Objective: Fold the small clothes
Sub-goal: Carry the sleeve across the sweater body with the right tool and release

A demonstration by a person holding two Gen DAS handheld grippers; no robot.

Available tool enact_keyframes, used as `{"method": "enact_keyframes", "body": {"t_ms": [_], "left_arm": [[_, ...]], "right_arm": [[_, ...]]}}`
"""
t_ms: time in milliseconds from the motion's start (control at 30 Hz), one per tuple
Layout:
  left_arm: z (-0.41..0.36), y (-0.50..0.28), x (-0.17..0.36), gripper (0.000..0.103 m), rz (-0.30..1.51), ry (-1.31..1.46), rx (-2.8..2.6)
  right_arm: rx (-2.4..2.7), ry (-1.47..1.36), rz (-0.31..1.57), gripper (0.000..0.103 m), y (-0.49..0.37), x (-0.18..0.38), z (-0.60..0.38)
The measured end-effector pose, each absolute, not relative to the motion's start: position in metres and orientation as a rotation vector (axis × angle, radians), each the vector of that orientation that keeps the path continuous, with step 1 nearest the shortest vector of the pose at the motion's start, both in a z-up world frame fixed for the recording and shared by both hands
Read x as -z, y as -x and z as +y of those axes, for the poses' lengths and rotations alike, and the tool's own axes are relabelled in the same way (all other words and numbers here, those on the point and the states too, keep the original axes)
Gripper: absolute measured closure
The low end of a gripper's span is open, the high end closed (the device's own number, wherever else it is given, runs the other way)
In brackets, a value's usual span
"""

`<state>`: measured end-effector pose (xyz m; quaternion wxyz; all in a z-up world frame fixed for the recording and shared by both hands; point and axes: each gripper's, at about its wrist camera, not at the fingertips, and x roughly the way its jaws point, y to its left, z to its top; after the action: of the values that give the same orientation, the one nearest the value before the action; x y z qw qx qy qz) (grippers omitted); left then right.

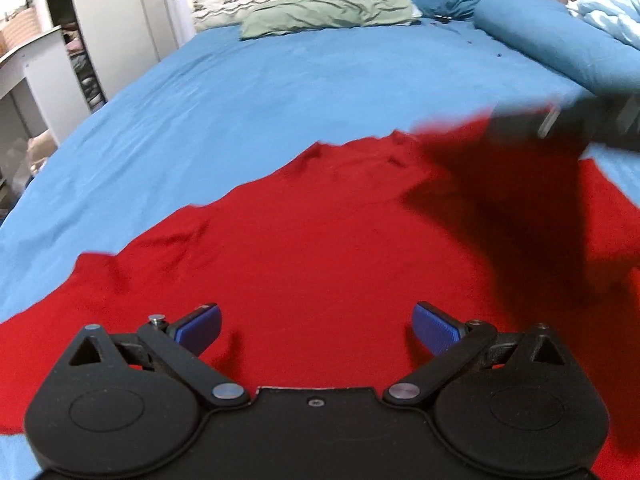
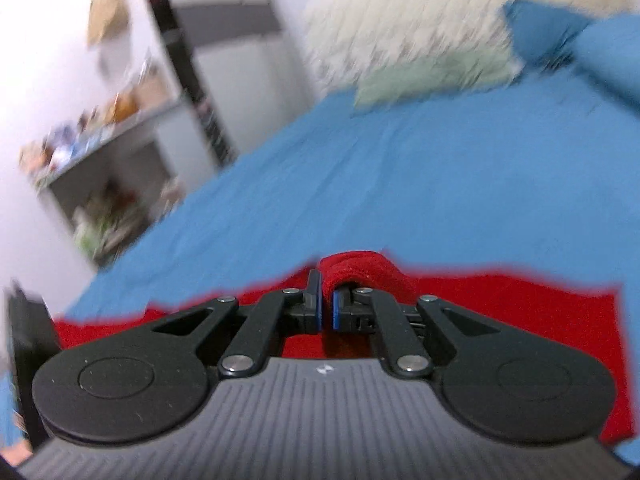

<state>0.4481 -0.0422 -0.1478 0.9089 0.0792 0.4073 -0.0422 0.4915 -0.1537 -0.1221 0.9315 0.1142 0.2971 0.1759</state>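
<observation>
Pinching a thin fold of the red garment (image 2: 520, 312) spread on the bed (image 1: 280, 92), the right gripper (image 2: 326, 304) could lose it mid-swing; the left gripper (image 1: 316, 326) hovers with jaws apart, pinning nothing.

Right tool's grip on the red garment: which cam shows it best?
Right wrist view. The right tool is shut on a fold of the red garment, cloth pinched between its blue pads. The left wrist view shows that tool only as a dark blur lifting cloth at upper right.

Right tongs (image 2: 326, 304) pinch red garment (image 2: 500, 312) over bed (image 2: 360, 184)
</observation>
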Motion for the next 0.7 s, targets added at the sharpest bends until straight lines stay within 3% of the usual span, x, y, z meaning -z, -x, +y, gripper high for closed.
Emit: {"method": "enact_keyframes", "body": {"t_ms": [233, 267, 333, 400, 467, 700], "left_arm": [[-0.034, -0.445, 0.159, 0.0, 0.862, -0.18, 0.085], [-0.033, -0.444, 0.159, 0.0, 0.864, -0.18, 0.088], [-0.031, -0.443, 0.16, 0.0, 0.866, -0.179, 0.092], [-0.029, -0.442, 0.159, 0.0, 0.861, -0.18, 0.092], [-0.028, -0.44, 0.157, 0.0, 0.848, -0.179, 0.097], [-0.051, -0.444, 0.15, 0.0, 0.809, -0.168, 0.21]], "right_arm": [[-0.36, -0.272, 0.749, 0.083, -0.497, 0.169, -0.145], [-0.361, -0.279, 0.753, 0.079, -0.496, 0.169, -0.147], [-0.362, -0.299, 0.754, 0.067, -0.492, 0.162, -0.154], [-0.337, -0.311, 0.715, 0.021, -0.49, 0.15, -0.164], [-0.289, -0.295, 0.669, 0.006, -0.48, 0.138, -0.175], [-0.093, -0.116, 0.654, 0.002, -0.431, 0.119, -0.212]]}}
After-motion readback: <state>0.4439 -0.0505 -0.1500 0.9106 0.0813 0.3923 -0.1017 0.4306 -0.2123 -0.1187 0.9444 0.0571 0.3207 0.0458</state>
